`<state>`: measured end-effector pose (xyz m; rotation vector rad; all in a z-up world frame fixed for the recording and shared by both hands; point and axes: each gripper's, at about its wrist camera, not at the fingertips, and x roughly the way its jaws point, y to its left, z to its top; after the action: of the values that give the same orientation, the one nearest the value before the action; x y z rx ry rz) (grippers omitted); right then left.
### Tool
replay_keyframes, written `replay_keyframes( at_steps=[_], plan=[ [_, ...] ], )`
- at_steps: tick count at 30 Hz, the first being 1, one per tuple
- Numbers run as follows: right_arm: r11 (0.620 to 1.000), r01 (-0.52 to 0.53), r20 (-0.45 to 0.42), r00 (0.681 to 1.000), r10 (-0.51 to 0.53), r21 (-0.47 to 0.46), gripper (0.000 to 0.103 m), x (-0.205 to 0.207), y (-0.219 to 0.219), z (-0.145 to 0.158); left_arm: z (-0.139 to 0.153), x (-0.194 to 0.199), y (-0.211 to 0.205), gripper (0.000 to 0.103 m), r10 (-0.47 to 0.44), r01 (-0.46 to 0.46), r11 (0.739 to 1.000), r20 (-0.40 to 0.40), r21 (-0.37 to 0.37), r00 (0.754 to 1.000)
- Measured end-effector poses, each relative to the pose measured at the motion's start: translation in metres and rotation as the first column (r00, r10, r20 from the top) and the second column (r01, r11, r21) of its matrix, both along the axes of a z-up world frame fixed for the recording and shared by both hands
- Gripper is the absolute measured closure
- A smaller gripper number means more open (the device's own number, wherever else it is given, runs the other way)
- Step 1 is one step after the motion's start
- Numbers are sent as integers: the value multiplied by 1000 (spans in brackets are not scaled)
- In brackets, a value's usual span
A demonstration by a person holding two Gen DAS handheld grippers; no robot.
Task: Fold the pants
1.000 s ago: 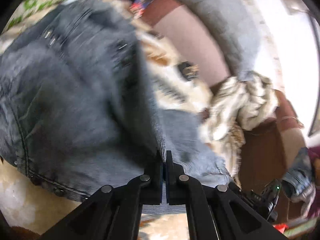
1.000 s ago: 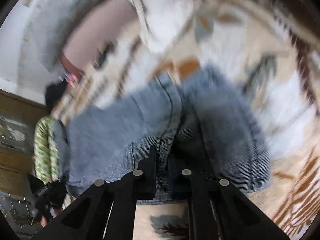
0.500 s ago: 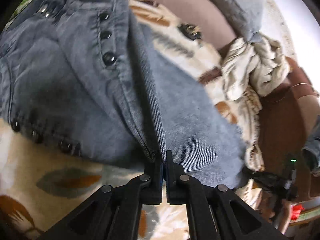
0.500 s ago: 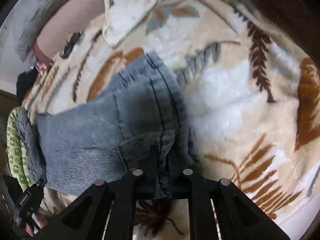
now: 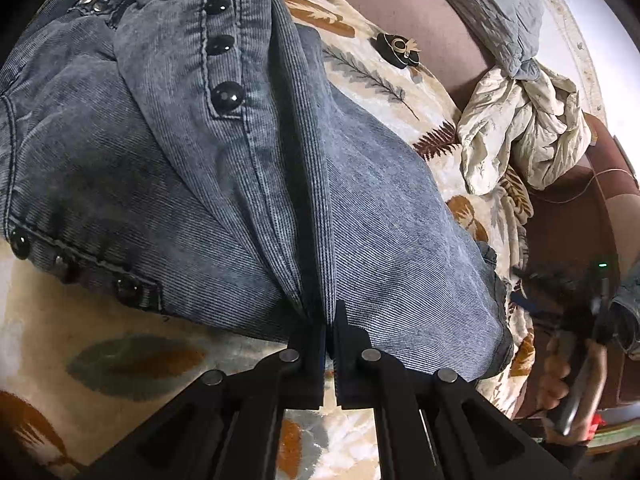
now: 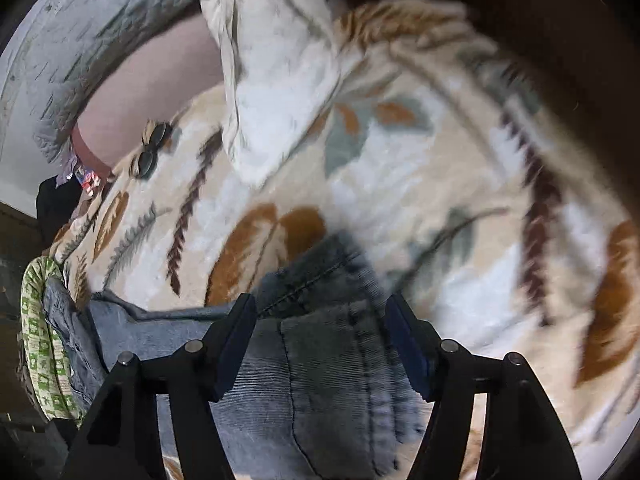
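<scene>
In the left wrist view the pants point(image 5: 224, 184), grey-blue corduroy-like denim with dark round buttons, are filling the upper left and centre of the frame, lying on a cream blanket point(image 5: 80, 364) printed with brown and grey-green leaves. A ridge of the fabric is running down the middle of the frame straight into the left gripper point(image 5: 329, 334) at the bottom centre. That gripper's 2 black fingers are sitting almost pressed together, pinching this fold of the pants between their tips. At the right edge of the same frame the right gripper point(image 5: 580, 364) is showing small and blurred in a hand, and its opening cannot be told from there.

In the right wrist view the pants point(image 6: 320, 376) are lying at the bottom centre and lower left of the frame, directly under and between the right gripper point(image 6: 322, 320). Its 2 fingers are standing spread wide apart, with a stitched seam and hem of the pants lying in the gap; neither finger is visibly clamping the cloth. The leaf-print blanket point(image 6: 420, 184) is stretching across the centre and right of the frame, blurred. A crumpled pale cloth point(image 6: 272, 80) is lying at the upper centre, and a pair of sunglasses point(image 6: 150, 148) is resting on the blanket at the left.
</scene>
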<state>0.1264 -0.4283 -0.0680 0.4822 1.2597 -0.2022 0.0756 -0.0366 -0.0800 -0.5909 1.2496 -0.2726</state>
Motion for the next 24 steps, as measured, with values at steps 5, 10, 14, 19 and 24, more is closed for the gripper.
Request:
replay_keyframes(
  at_steps=[5,10,14,19,24],
  plan=[
    [999,-34,-54,998,35,13,58,2,-4,-20,3,-2,1,99,-4,4,1000,13,5,1000],
    [992,-99,-85,992,92,-78,87,5,5,-17,7,-3,-3,98,-13,13,1000,39,9,999],
    [991,-44,32,998,48,-123,90,1,1,19,20,-9,0,101,-5,10,999,109,-39,994],
    [987,-12,164,986,39,-162,90,10,0,57,41,-12,-7,101,-14,20,999,217,-27,976],
    [990,-18,21,1000,21,-138,88,39,-8,-2,6,2,-11,101,-15,15,1000,118,1,993]
  ],
)
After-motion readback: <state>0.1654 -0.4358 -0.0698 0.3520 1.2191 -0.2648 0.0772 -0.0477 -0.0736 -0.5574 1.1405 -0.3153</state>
